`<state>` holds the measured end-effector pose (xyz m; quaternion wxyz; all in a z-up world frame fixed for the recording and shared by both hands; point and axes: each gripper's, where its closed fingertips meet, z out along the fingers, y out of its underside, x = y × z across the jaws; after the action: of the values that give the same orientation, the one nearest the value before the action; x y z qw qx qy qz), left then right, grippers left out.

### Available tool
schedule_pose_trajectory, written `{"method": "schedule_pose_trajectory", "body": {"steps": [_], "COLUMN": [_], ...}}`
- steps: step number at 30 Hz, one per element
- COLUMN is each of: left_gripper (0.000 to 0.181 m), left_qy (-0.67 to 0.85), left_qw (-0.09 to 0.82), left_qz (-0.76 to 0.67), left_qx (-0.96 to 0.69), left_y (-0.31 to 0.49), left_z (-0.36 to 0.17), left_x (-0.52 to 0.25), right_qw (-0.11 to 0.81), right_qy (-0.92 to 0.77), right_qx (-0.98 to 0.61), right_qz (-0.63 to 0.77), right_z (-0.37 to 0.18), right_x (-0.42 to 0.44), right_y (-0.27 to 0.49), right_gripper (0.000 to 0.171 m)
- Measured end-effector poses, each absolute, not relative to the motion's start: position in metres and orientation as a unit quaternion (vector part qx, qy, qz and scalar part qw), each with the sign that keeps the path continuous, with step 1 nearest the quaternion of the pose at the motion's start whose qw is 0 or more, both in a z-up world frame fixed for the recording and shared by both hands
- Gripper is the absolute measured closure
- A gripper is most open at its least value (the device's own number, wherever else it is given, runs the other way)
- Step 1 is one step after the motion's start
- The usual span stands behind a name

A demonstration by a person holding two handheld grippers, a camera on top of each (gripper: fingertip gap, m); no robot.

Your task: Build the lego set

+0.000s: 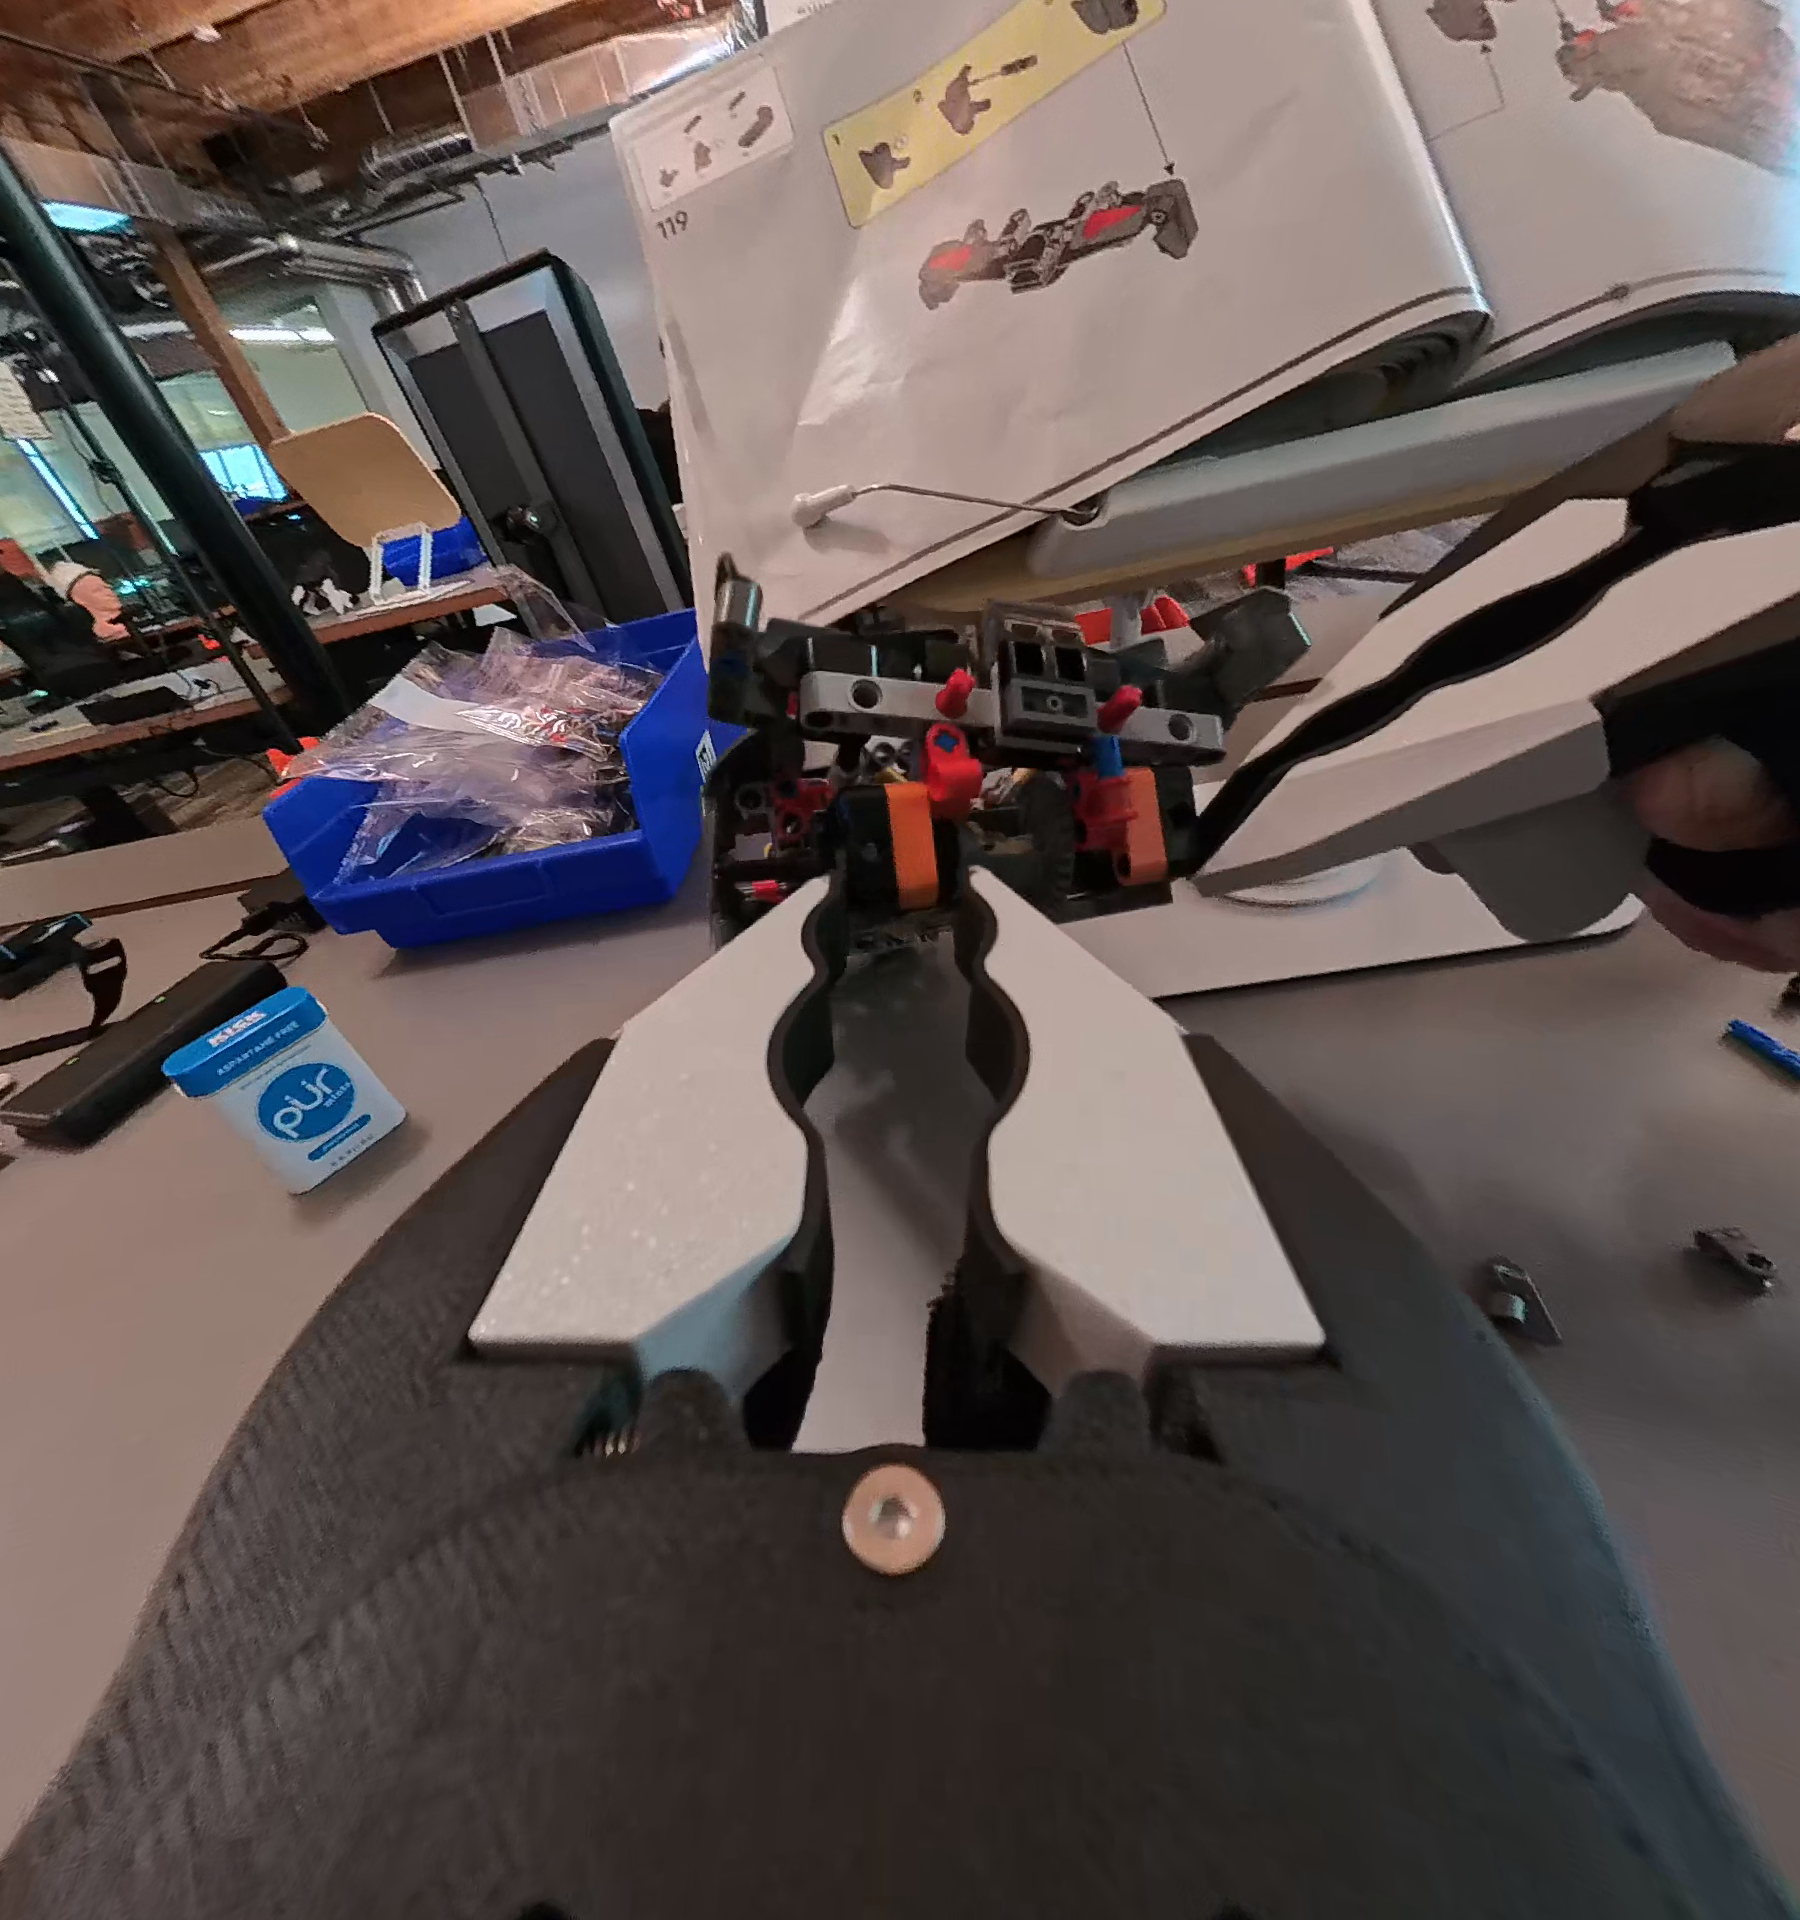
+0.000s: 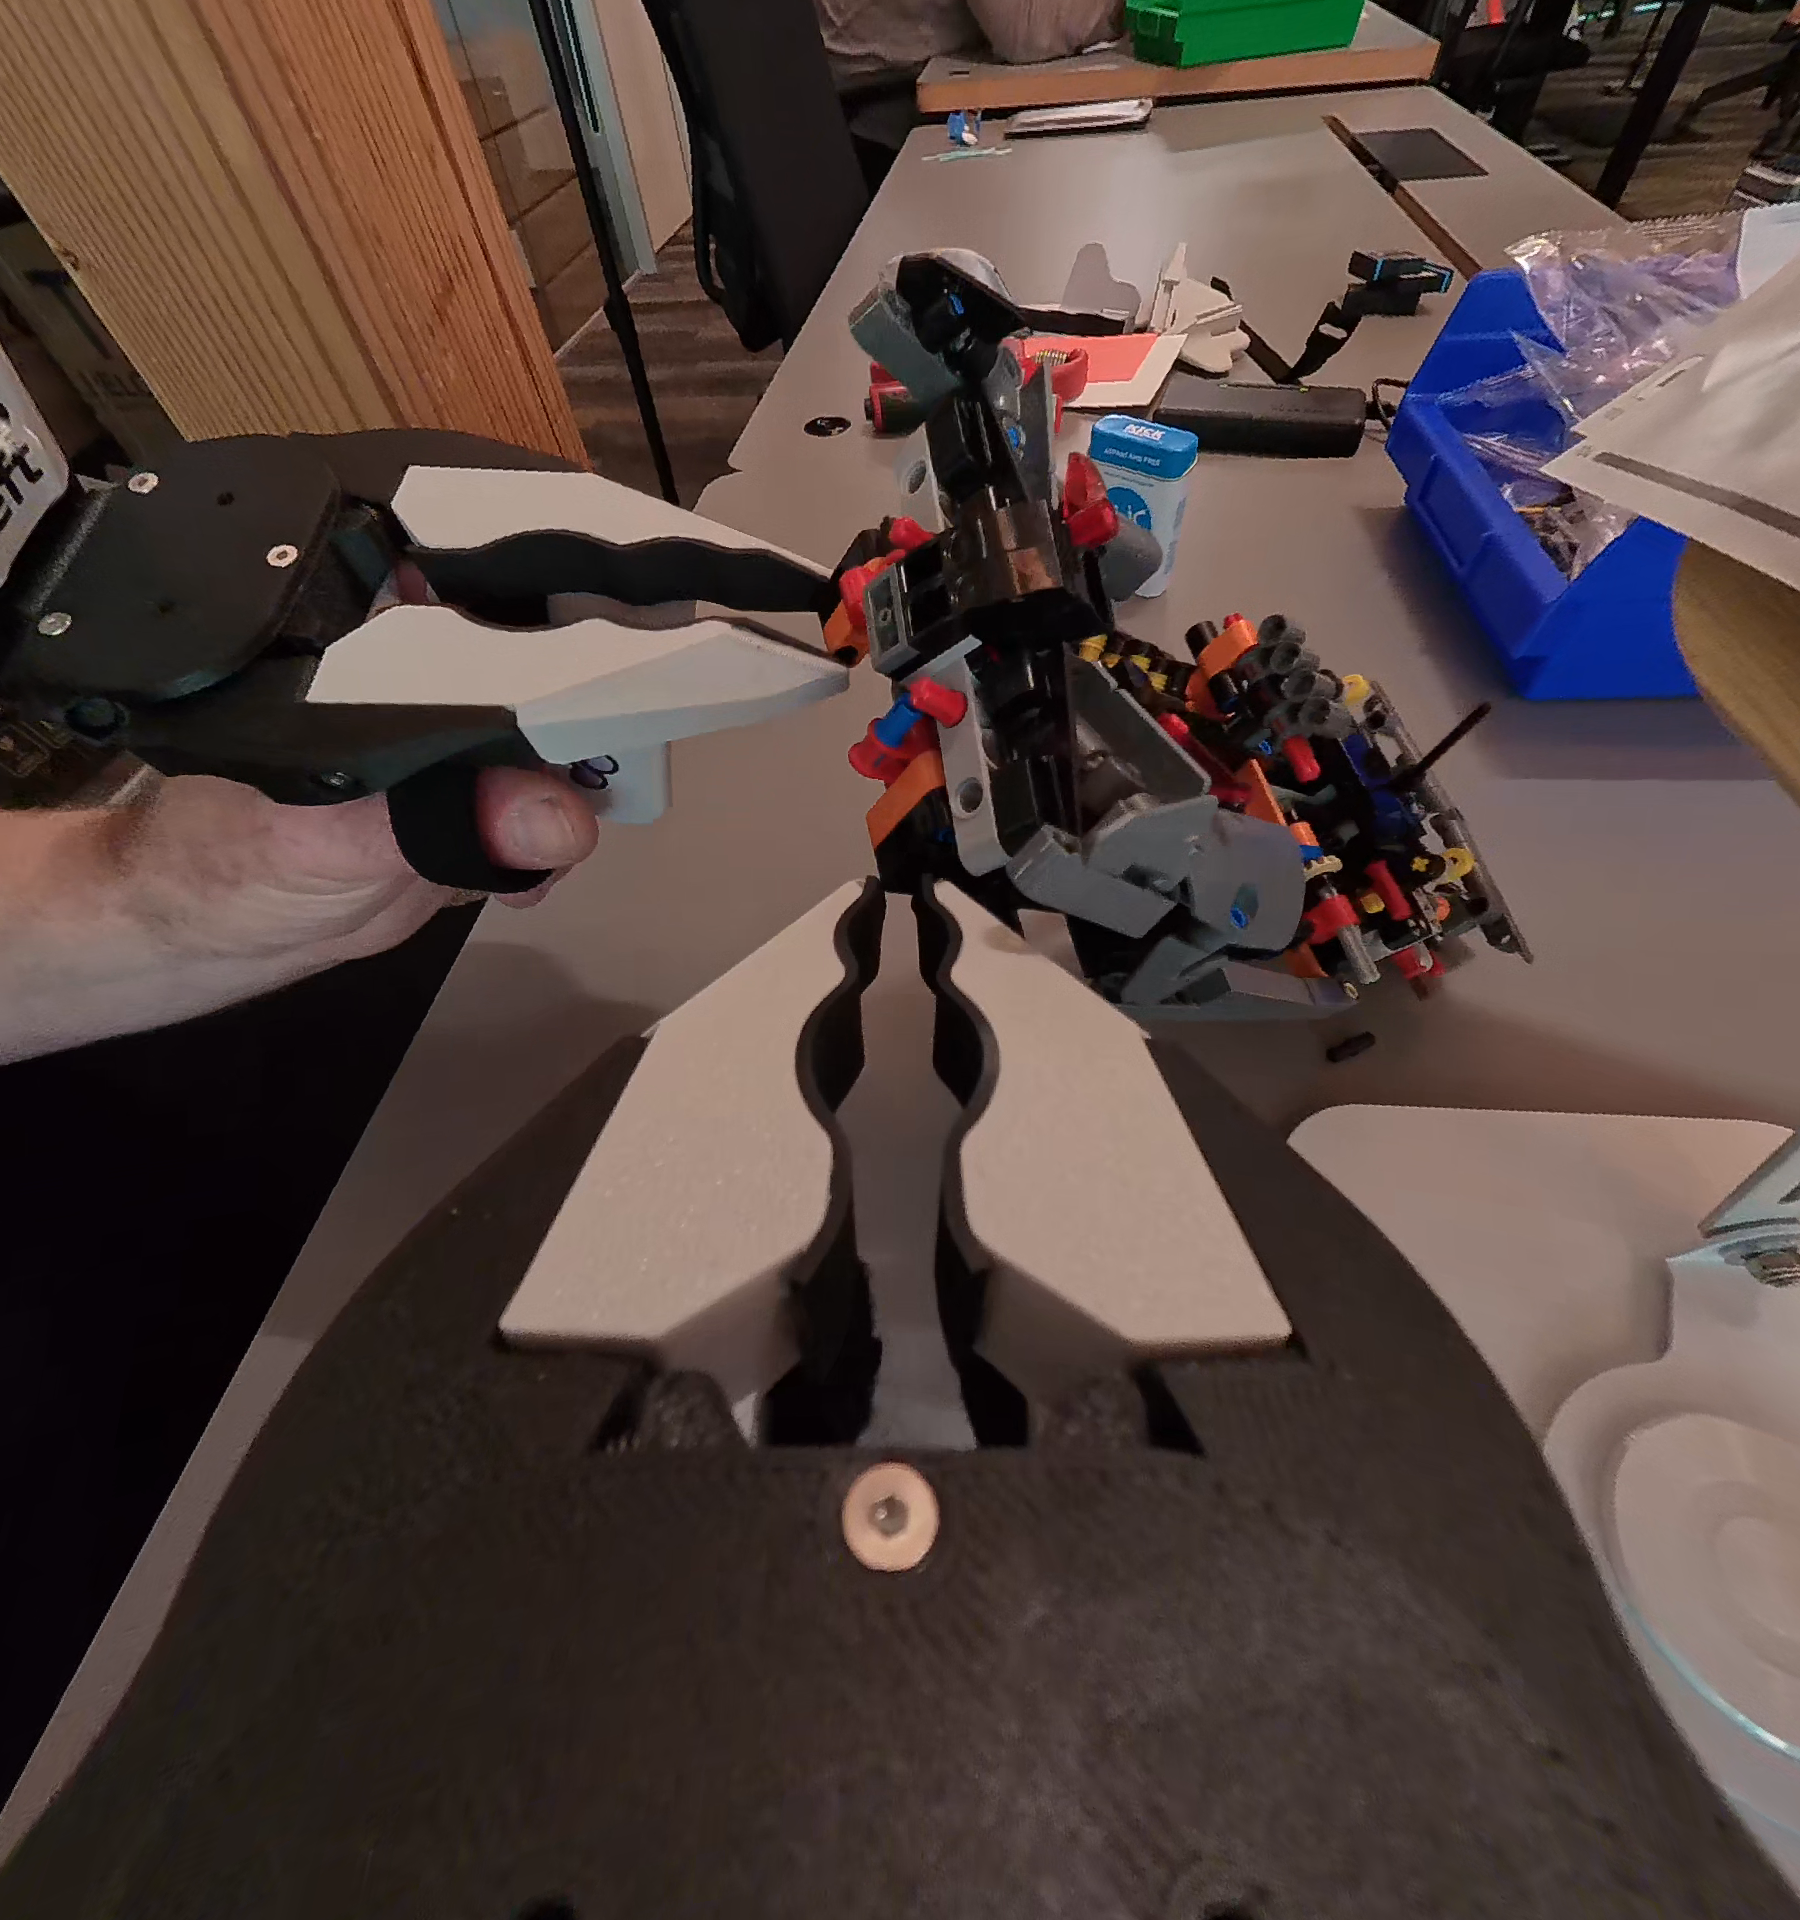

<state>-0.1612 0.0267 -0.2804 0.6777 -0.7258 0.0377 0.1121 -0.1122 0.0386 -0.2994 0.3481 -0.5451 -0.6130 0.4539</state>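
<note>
A: Status, left to right?

B: Far left on the table (image 1: 1498, 1143): a tin (image 1: 283, 1086), then a blue bin (image 1: 522, 862) of bagged parts, kept within reach but clear of the work. Centre: the model (image 1: 979, 748), tipped up on end beneath the manual (image 1: 1031, 312), which sits raised on a stand, probably so the page stays readable.

A: Left gripper?

B: The left gripper (image 1: 896, 894) is clenched on the model's orange-and-black near end. It comes in level, low over the table, apparently holding the build steady.

A: Right gripper?

B: The right gripper (image 2: 901, 894) is nearly closed at the model's (image 2: 1062, 727) lower black edge; whether it grips anything, I cannot tell. It angles down from the right.

A: Loose parts?

B: A blue pin (image 1: 1771, 1049) and dark pieces (image 1: 1732, 1257) lie near right.
</note>
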Motion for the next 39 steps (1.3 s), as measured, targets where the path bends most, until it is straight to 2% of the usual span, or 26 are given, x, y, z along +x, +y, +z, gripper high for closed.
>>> {"method": "schedule_pose_trajectory", "body": {"steps": [26, 30, 35, 39], "left_gripper": [0.167, 0.167, 0.167, 0.167], "left_qy": [0.021, 0.008, -0.001, -0.01], "left_qw": [0.699, 0.7, 0.692, 0.687], "left_qz": [0.133, 0.122, 0.115, 0.111], "left_qx": [-0.702, -0.704, -0.713, -0.718], "left_y": [0.036, 0.037, 0.038, 0.037], "left_z": [-0.271, -0.27, -0.269, -0.265], "left_x": [-0.166, -0.169, -0.17, -0.169], "right_qw": [0.366, 0.392, 0.484, 0.503], "right_qy": [-0.592, -0.599, -0.624, -0.602], "right_qx": [-0.547, -0.539, -0.493, -0.503], "right_qz": [0.465, 0.443, 0.365, 0.363], "right_z": [-0.297, -0.296, -0.288, -0.283], "right_x": [-0.113, -0.109, -0.104, -0.104], "right_y": [0.041, 0.044, 0.045, 0.051], "right_gripper": [0.165, 0.157, 0.151, 0.146]}}
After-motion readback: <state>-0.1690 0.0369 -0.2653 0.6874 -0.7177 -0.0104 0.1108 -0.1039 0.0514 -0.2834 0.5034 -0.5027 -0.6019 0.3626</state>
